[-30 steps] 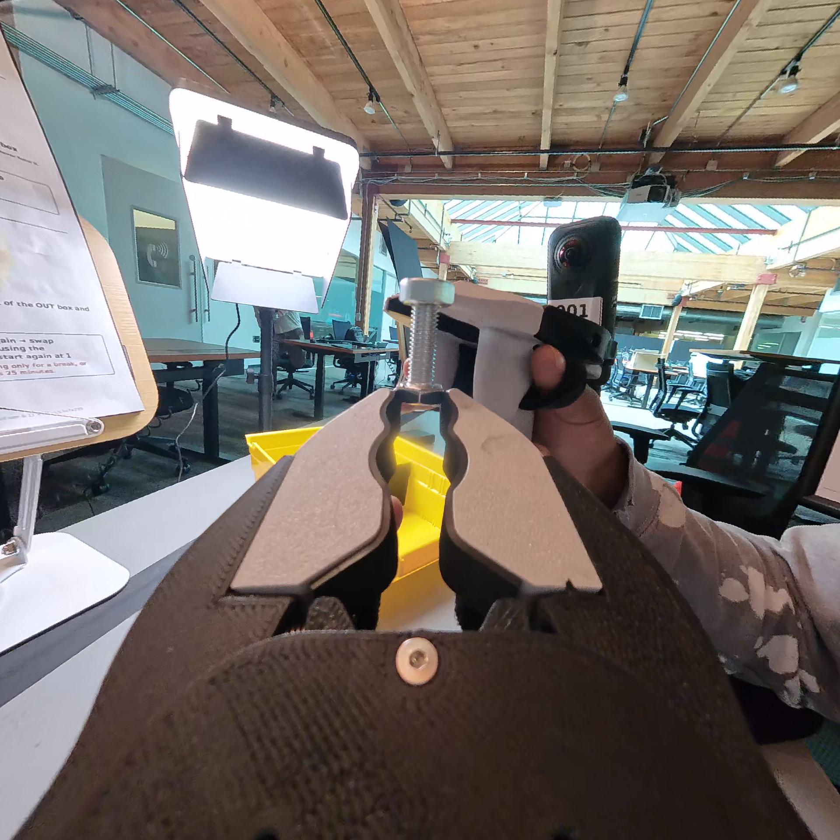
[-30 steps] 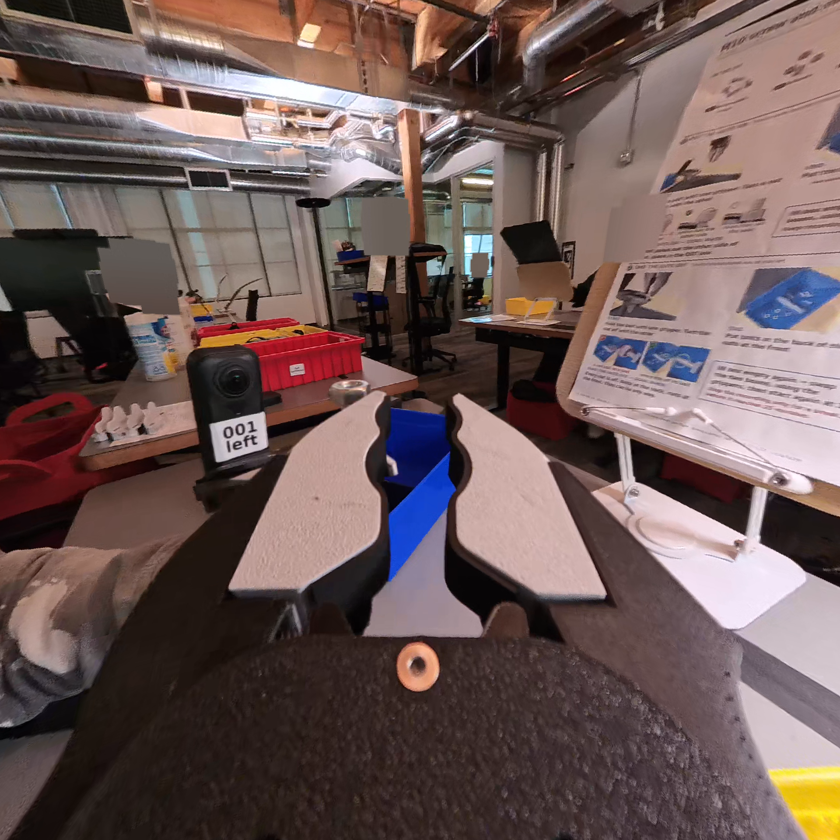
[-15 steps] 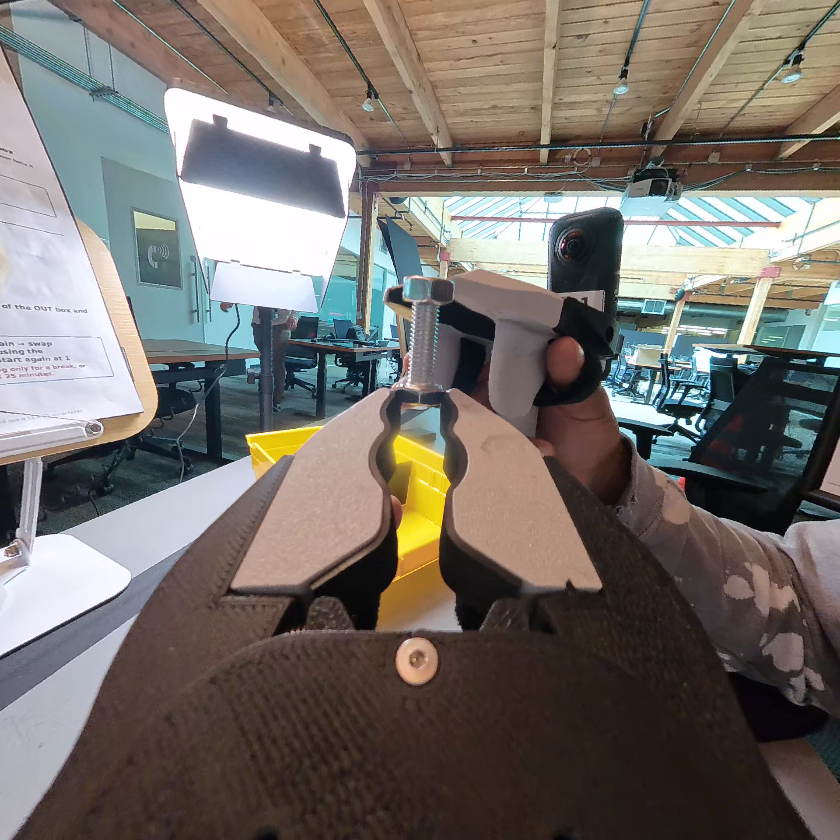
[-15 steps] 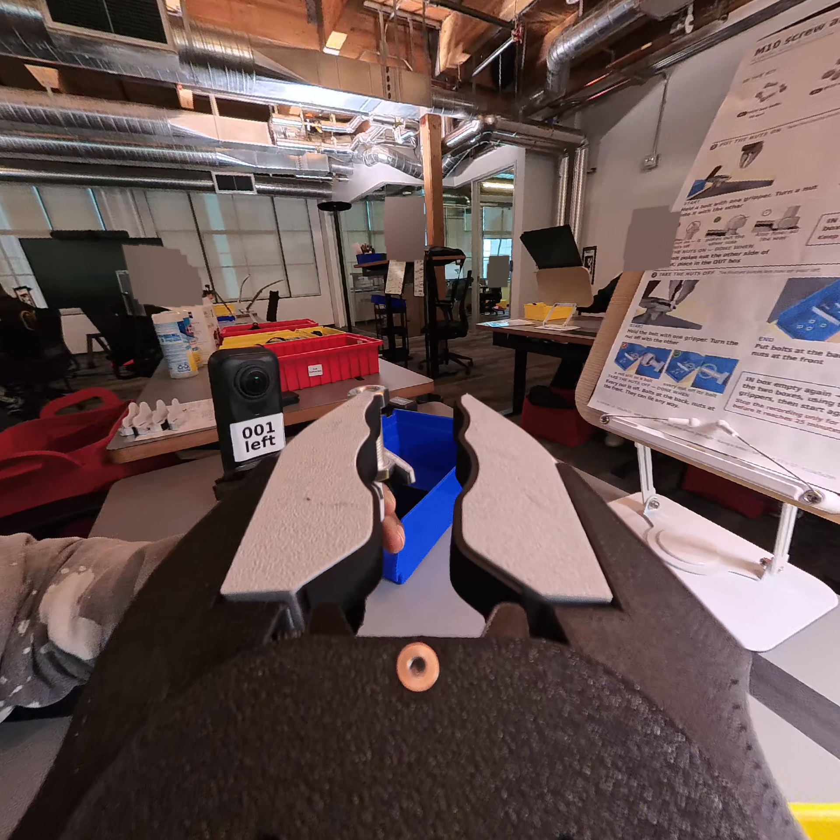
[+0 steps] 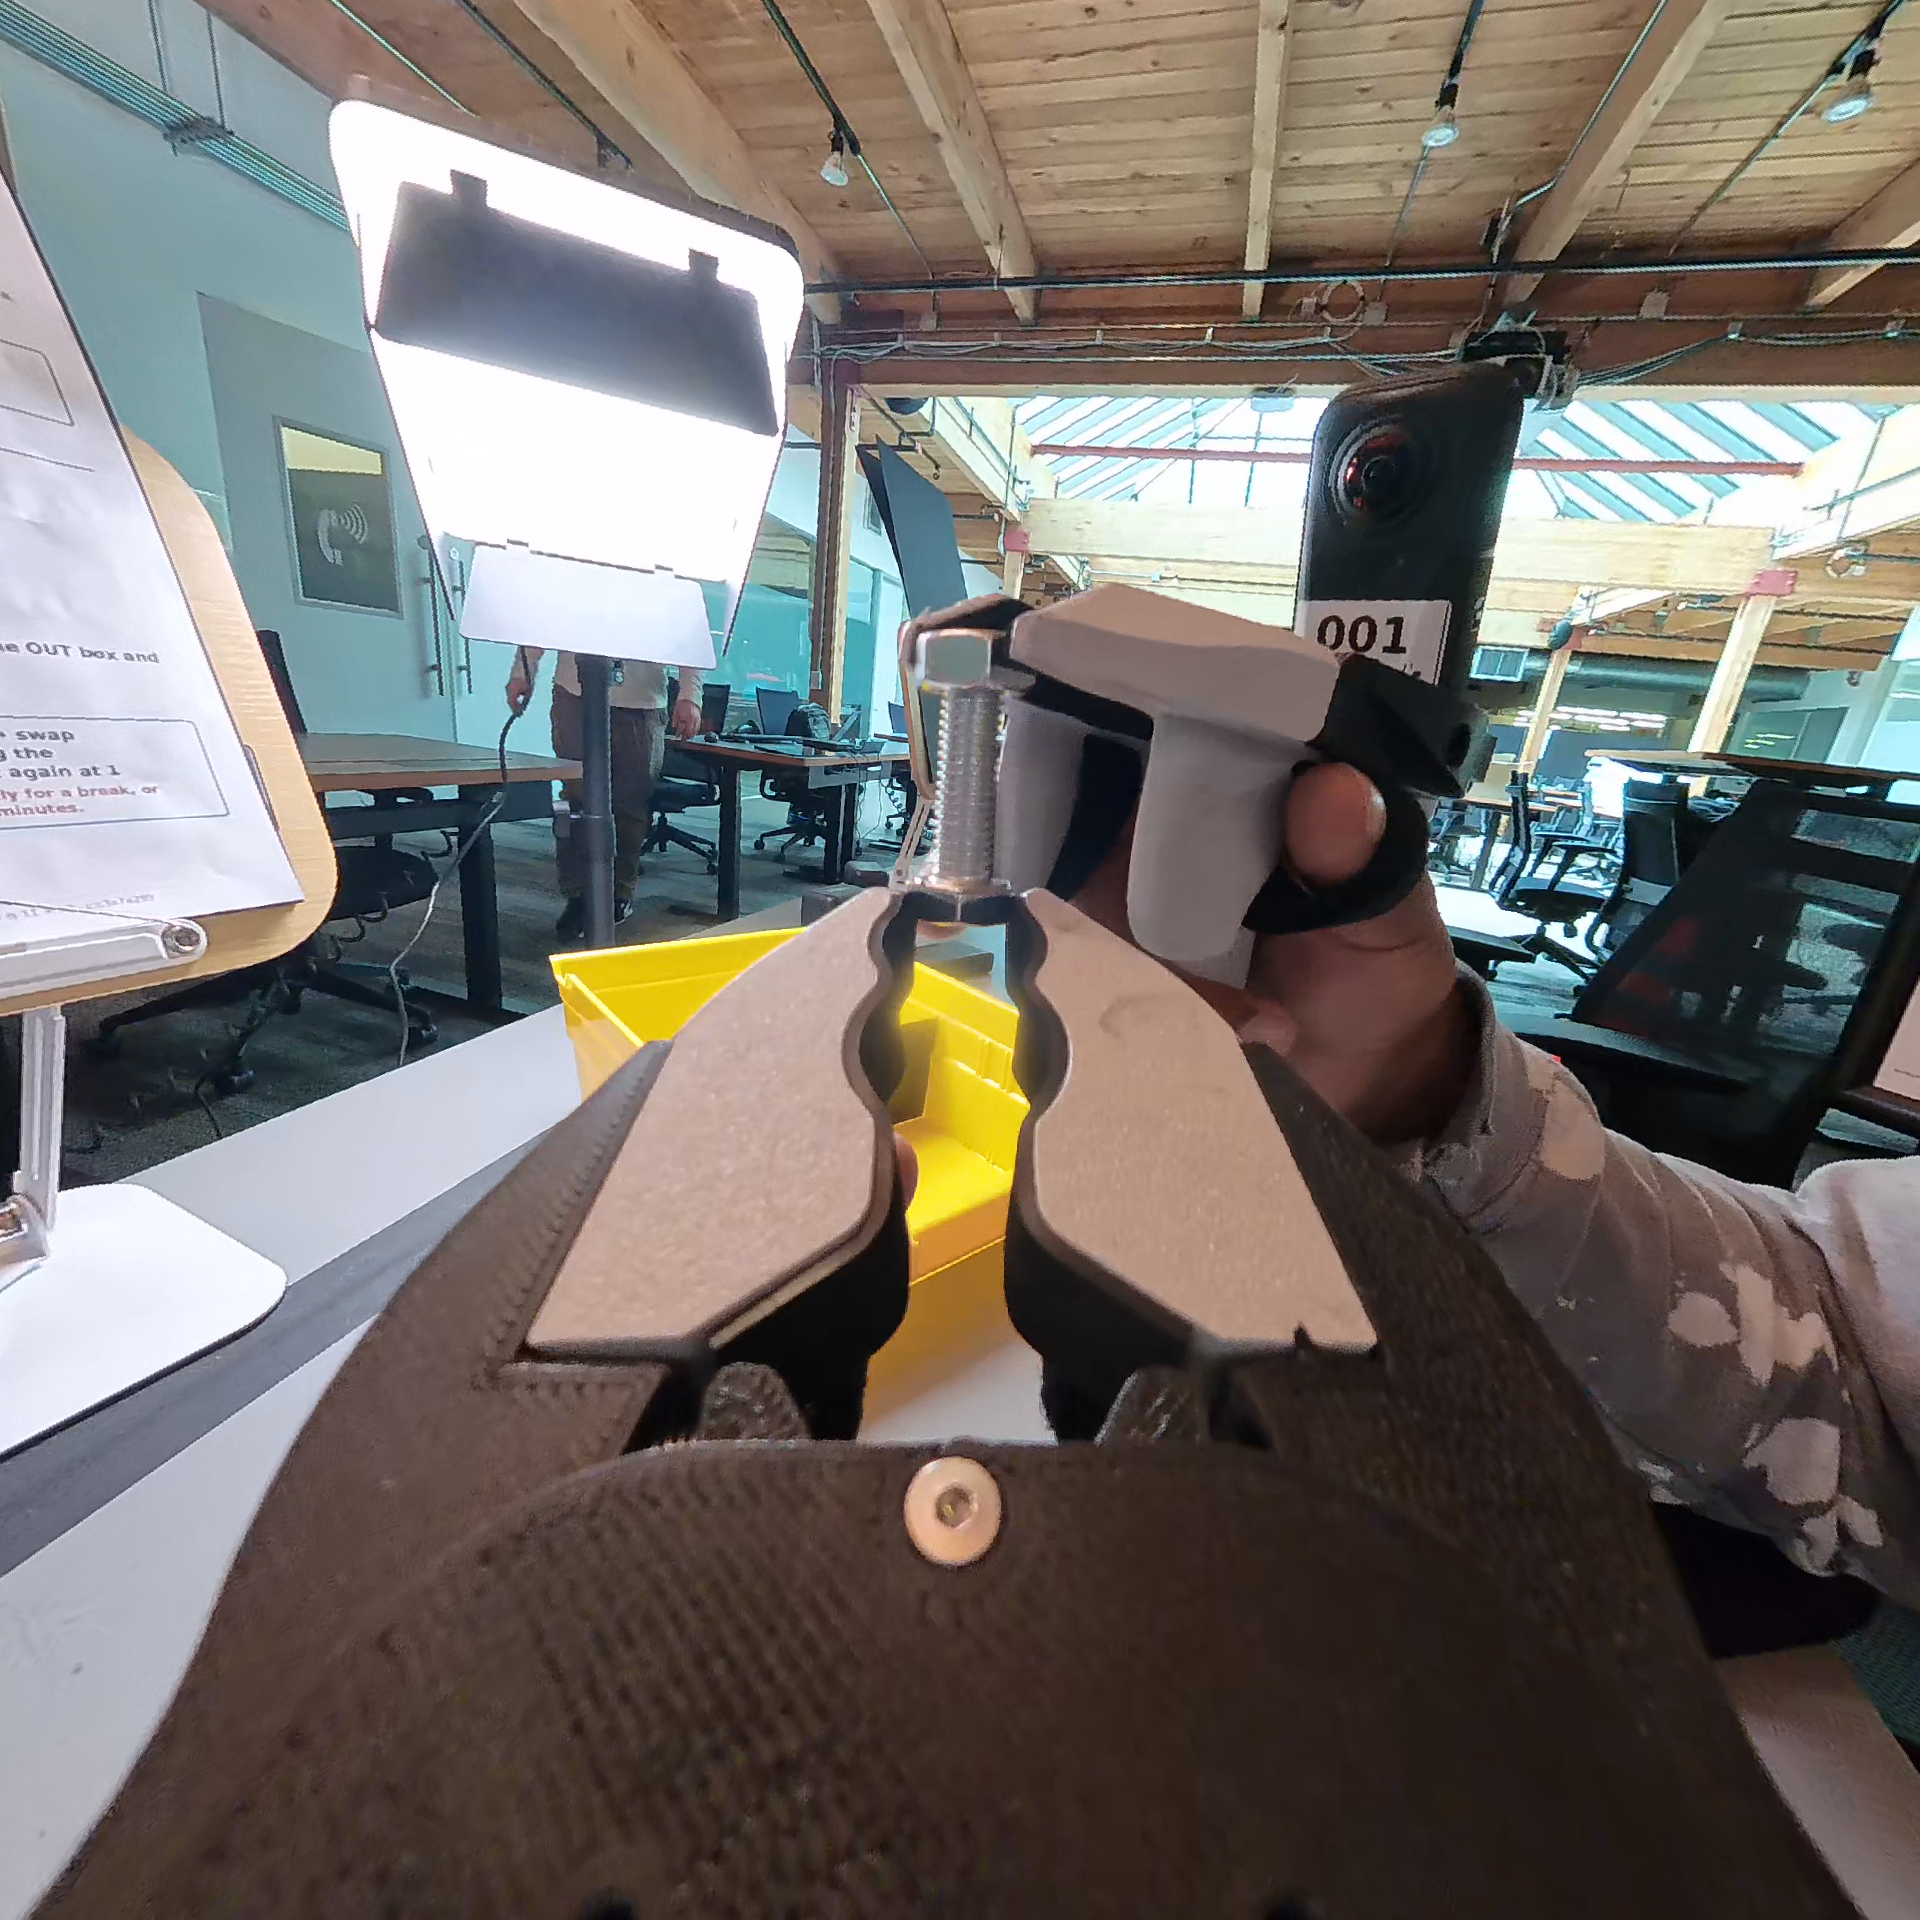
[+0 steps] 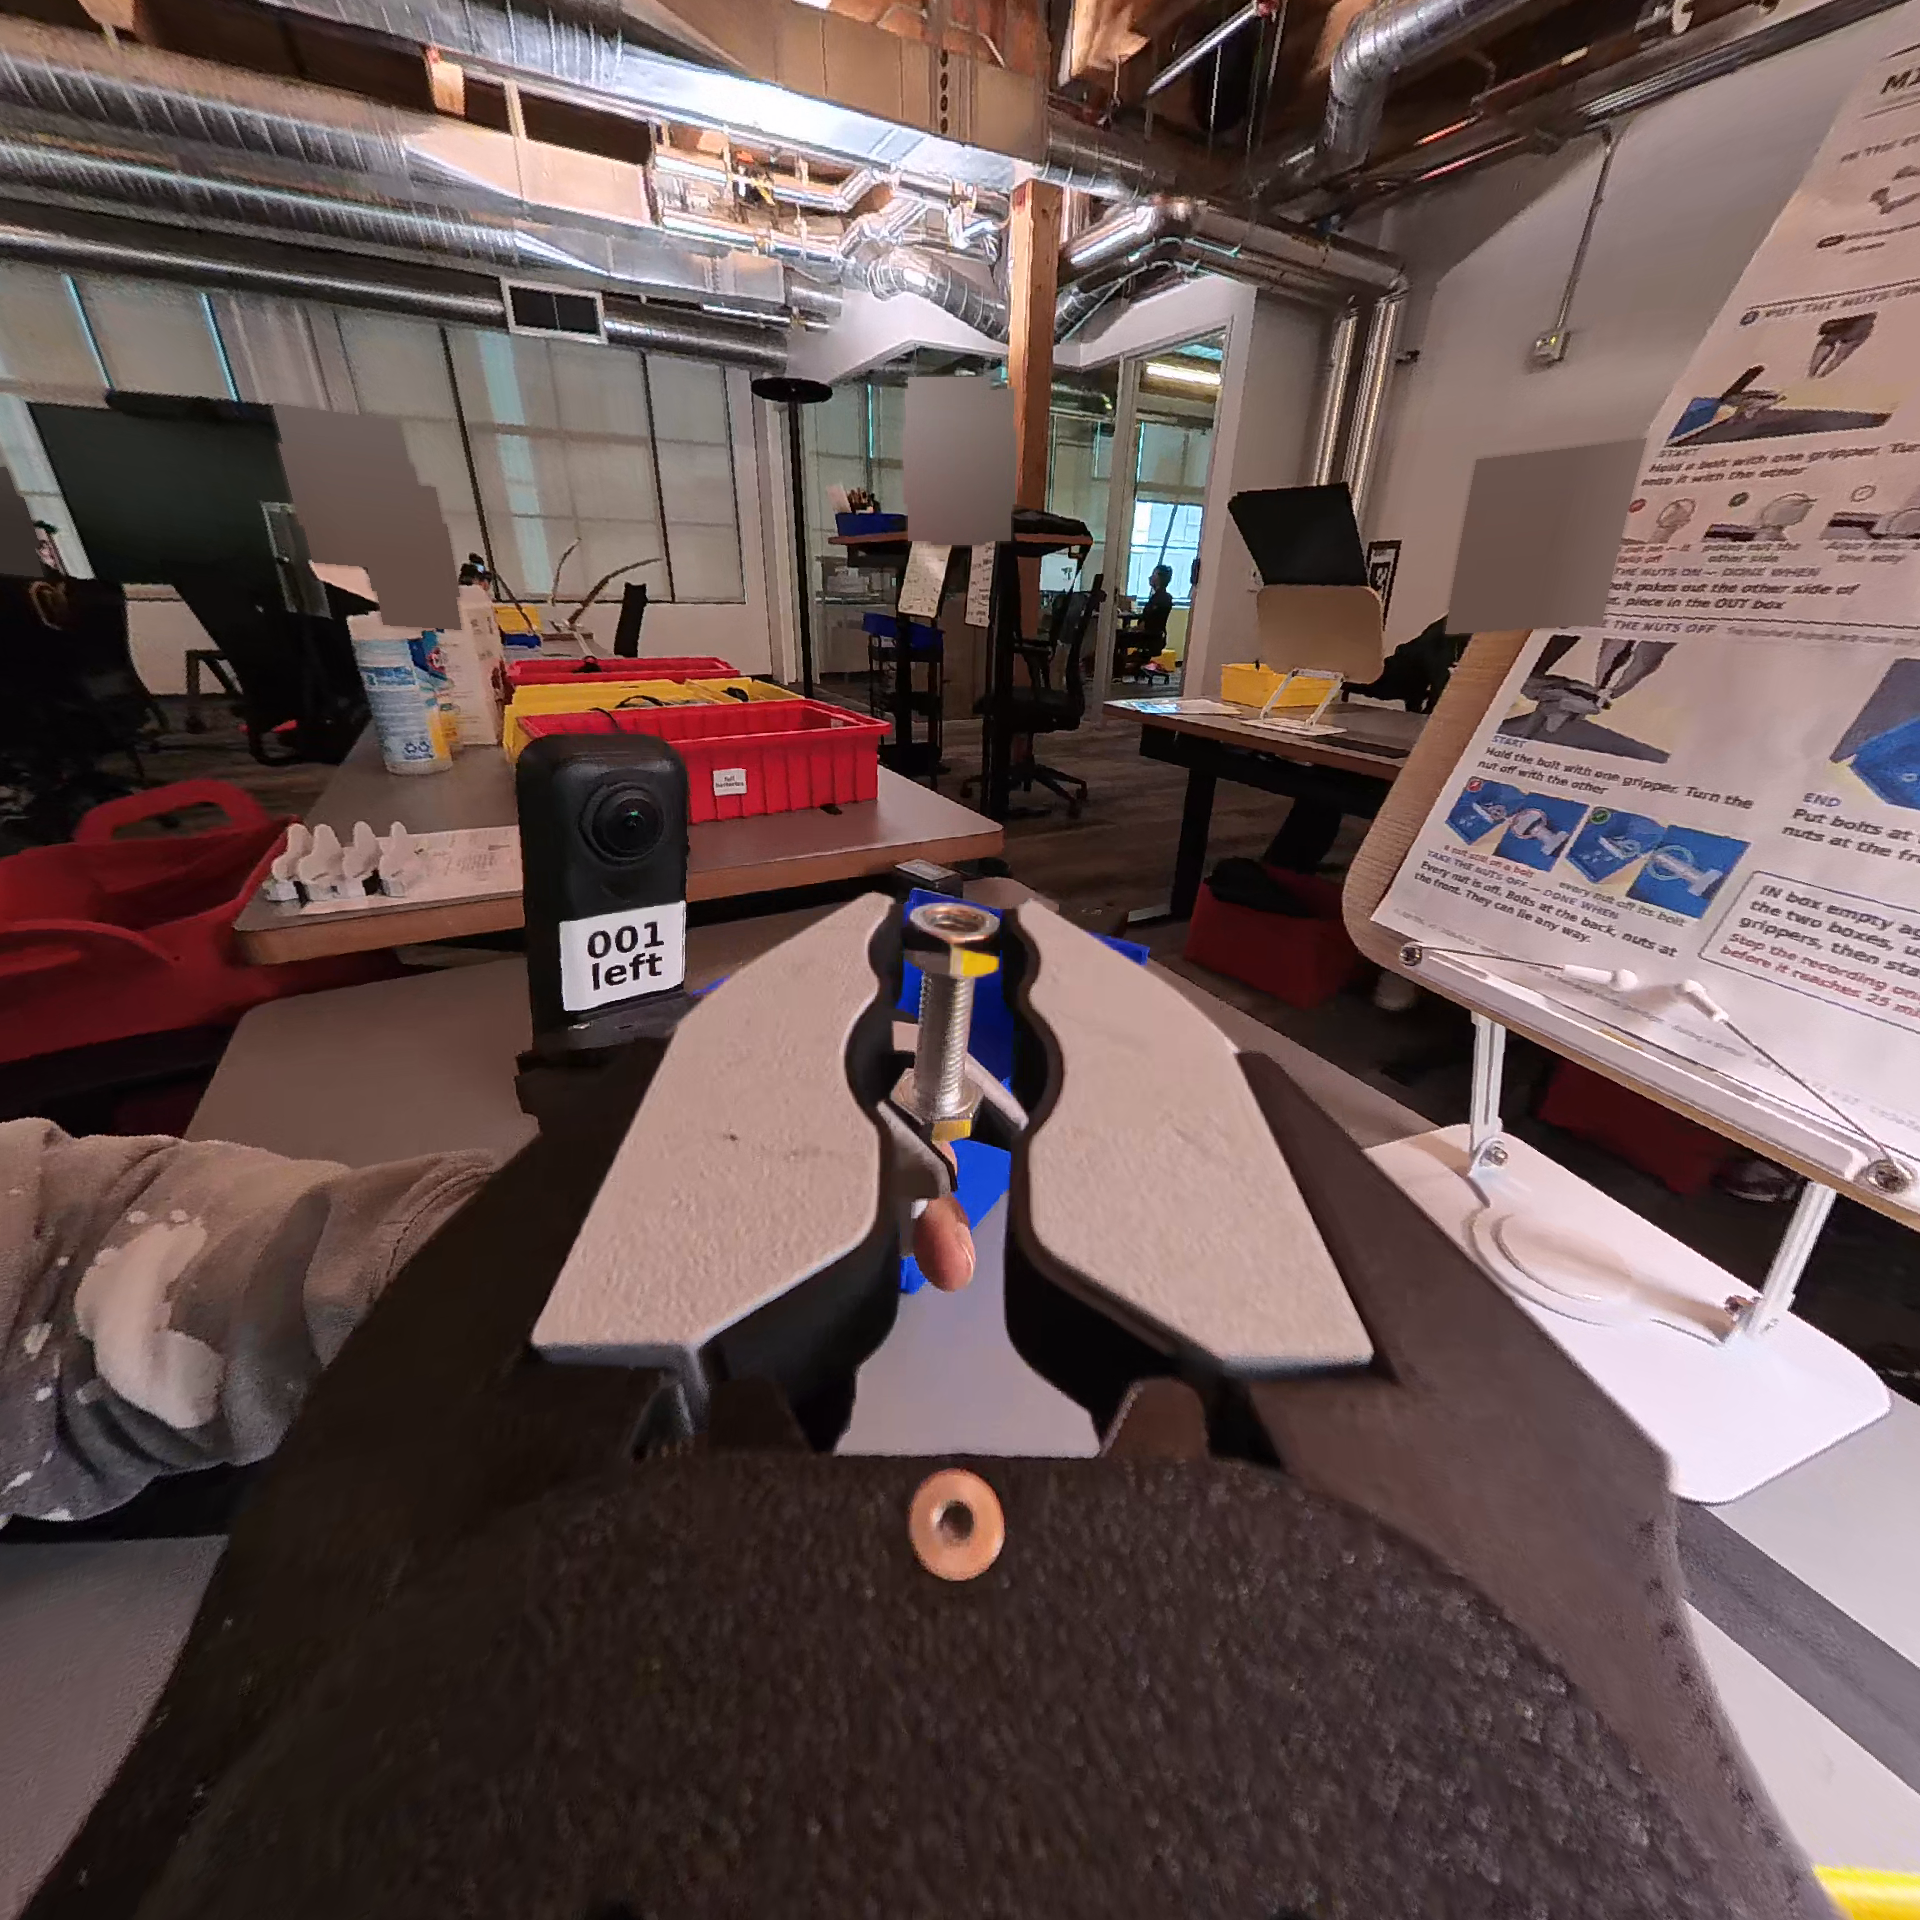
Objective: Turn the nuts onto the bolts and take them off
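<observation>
One bright zinc-plated steel bolt [image 5: 961,779], threaded shank with a hexagonal piece at each end, stands upright between the two tools. Left gripper [image 5: 951,920]: fingers drawn nearly together and clamped on the lower hex piece at their very tips, the shank rising straight off the fingertips. Right gripper [image 6: 956,920]: fingers narrowly parted about the upper hex piece, which sits level with their tips. Whether the pads press it or merely bracket it cannot be told from either view. Handling, as judged: small, rigid and light, with smooth, slippery plating. Best taken across two opposite flats of a hex, since a hold on the corners or the thread would likely slip when turned. Not resolved: which hex is the bolt head and which the nut, and how far the nut is threaded on. A yellow plastic bin [image 5: 623,987] lies beyond the left fingers, and a blue plastic bin [image 6: 982,1174] shows only in slivers through the right fingers' gap. The contents of both are hidden.
</observation>
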A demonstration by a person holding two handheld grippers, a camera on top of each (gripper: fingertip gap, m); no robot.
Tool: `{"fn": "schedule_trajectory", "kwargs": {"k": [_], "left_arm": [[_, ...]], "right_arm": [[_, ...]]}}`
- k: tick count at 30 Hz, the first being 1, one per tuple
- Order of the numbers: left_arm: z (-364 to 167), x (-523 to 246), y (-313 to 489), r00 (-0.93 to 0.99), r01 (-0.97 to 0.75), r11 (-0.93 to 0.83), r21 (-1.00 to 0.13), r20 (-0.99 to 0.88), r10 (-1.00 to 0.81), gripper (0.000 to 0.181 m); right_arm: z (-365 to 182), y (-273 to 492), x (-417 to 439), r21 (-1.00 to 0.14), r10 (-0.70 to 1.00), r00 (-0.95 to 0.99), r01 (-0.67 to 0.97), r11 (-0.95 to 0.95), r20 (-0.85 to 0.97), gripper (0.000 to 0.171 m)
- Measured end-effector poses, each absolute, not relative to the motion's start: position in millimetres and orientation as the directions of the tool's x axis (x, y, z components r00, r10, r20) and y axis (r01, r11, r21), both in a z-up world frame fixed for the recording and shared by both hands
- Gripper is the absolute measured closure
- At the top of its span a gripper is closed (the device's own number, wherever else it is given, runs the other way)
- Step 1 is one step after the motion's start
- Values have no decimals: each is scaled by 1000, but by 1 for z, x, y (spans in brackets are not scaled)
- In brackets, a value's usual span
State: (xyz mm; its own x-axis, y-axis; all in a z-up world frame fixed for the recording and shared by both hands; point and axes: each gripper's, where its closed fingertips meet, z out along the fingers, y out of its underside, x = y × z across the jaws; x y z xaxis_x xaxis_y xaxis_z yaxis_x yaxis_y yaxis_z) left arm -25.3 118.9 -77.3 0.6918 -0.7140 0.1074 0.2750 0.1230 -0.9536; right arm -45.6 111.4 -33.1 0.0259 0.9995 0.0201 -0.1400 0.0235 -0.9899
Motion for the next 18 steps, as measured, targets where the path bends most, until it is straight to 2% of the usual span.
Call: {"fn": "schedule_trajectory", "kwargs": {"k": [2,5,11,14,18], "left_arm": [[-79,-24,119,690,272,120,-955,106,-716,163],[-83,-23,121,690,270,109,-957,113,-715,163],[-83,-25,123,694,275,106,-956,121,-710,163],[-79,-29,122,702,279,117,-953,120,-702,163],[-67,-40,120,727,270,151,-951,98,-680,163]], "right_arm": [[-33,112,-44,-992,999,25,-122,35,32,154],[-18,114,-33,-983,1000,5,-184,15,14,155],[-3,138,-8,-972,997,74,-232,19,2,154],[-17,168,-1,-983,987,162,-182,29,-1,154],[-61,233,19,-999,944,326,-26,-34,-40,154]]}}
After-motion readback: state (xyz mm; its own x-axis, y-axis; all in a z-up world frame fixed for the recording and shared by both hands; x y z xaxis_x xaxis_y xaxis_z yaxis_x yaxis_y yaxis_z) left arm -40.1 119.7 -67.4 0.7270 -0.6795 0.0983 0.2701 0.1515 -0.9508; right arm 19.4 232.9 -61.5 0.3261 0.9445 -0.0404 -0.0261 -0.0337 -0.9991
